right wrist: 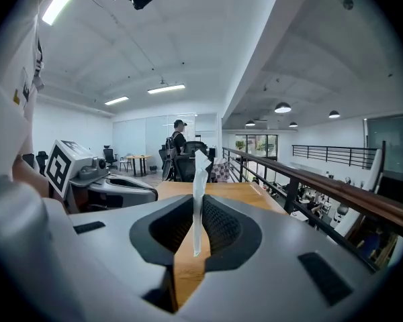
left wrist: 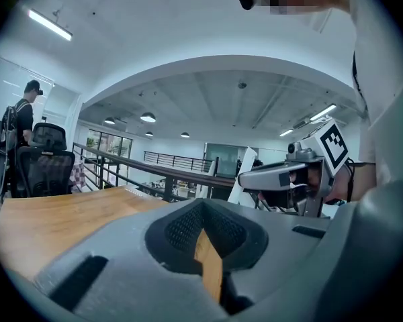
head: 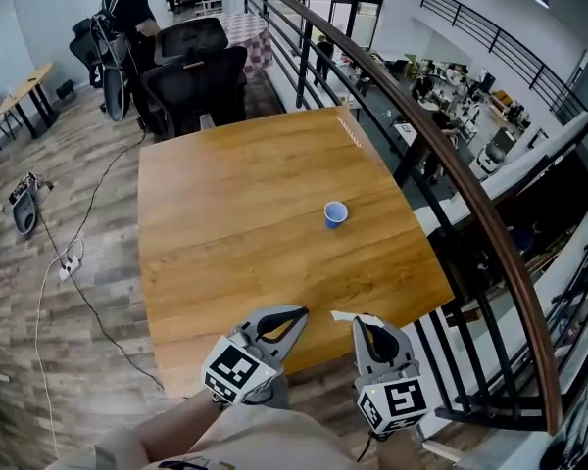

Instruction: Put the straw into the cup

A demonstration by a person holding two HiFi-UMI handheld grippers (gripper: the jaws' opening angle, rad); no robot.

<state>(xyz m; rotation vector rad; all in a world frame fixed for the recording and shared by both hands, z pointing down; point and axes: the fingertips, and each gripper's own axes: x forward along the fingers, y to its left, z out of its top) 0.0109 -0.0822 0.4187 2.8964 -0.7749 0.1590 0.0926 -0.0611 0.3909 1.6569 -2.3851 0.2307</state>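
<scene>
Nearest the head camera sit the two marker cubes, with the right gripper [head: 365, 323] and the left gripper [head: 300, 313] poking out over the near edge of the desk [head: 225, 233]. The right gripper's jaws are closed on the straw [right wrist: 199, 206], which stands upright between them in the right gripper view. It is white, flat and thin, apparently in its paper wrapper, with a crumpled, torn-looking top end. In the head view only a short white tip shows, jutting from the jaws towards the left gripper. The left gripper's jaws are closed together on nothing.

The cup [head: 335, 213], small and blue, stands upright with its mouth open, alone towards the right of the desk and well apart from both grippers. The straw has yet to travel to it.

To do this step well, the right gripper would likely need to carry the straw forward until it is over the cup, turn so a free end points down, then lower it past the rim before the jaws part. The cup looks light and may tip if nudged, so the empty left gripper could steady it.

Beyond the desk stand black office chairs [head: 201, 76], a standing person [head: 127, 18] and a curved railing [head: 451, 164].
</scene>
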